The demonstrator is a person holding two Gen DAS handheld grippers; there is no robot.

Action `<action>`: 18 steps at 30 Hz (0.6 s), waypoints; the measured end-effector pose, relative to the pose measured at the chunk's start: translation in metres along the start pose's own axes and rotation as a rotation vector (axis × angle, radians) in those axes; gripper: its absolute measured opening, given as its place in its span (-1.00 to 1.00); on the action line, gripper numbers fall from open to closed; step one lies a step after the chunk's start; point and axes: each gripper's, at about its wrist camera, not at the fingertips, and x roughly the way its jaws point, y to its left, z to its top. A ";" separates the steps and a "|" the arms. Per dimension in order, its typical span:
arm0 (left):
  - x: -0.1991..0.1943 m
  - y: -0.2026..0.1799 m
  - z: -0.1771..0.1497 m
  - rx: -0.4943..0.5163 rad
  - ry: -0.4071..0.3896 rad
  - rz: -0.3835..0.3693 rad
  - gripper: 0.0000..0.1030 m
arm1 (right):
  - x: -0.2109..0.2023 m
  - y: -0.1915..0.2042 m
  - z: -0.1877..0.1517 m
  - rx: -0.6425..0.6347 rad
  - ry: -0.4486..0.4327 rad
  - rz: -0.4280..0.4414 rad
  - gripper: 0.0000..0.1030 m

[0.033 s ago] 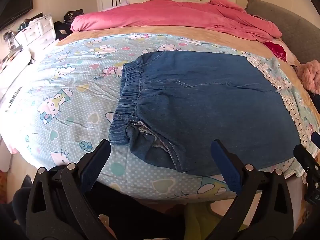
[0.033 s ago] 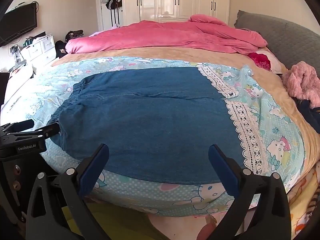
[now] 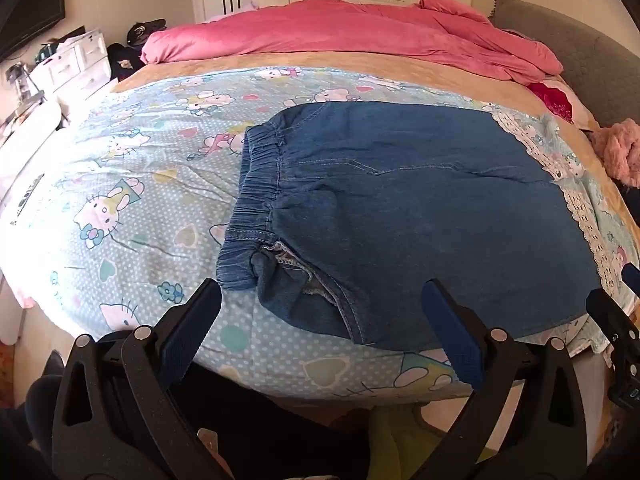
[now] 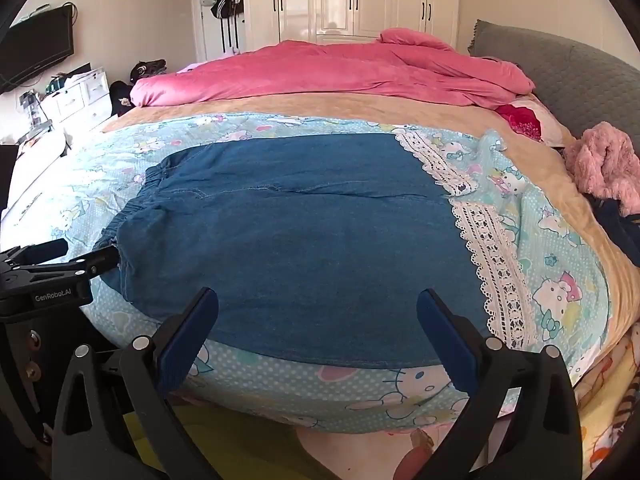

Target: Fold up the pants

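Note:
Blue denim pants [image 3: 420, 208] lie flat on the cartoon-cat bed sheet [image 3: 132, 184], elastic waistband [image 3: 256, 192] to the left, legs running right. The near waist corner is bunched and shows its inner seam. My left gripper [image 3: 320, 288] is open just above the near edge of the pants by the waist, nothing between its fingers. My right gripper [image 4: 316, 296] is open over the near edge of the pants [image 4: 312, 240] further right, also empty. The left gripper [image 4: 60, 256] shows at the left of the right wrist view, beside the waistband.
A white lace strip [image 4: 492, 264] runs along the right end of the denim. A pink quilt [image 4: 340, 72] is heaped at the back of the bed, with a grey headboard [image 4: 580, 80] and a fluffy pink garment [image 4: 608, 160] at the right. White drawers [image 3: 68, 64] stand on the left.

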 end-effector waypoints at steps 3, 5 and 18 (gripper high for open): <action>0.000 0.000 0.000 -0.001 -0.002 0.001 0.83 | 0.000 -0.001 0.001 0.010 0.002 0.007 0.92; 0.000 -0.001 0.001 -0.003 -0.002 0.004 0.83 | 0.001 -0.001 0.000 0.012 0.000 0.005 0.92; -0.003 -0.005 -0.002 0.008 -0.006 -0.004 0.83 | 0.005 -0.003 -0.002 0.014 0.021 -0.001 0.92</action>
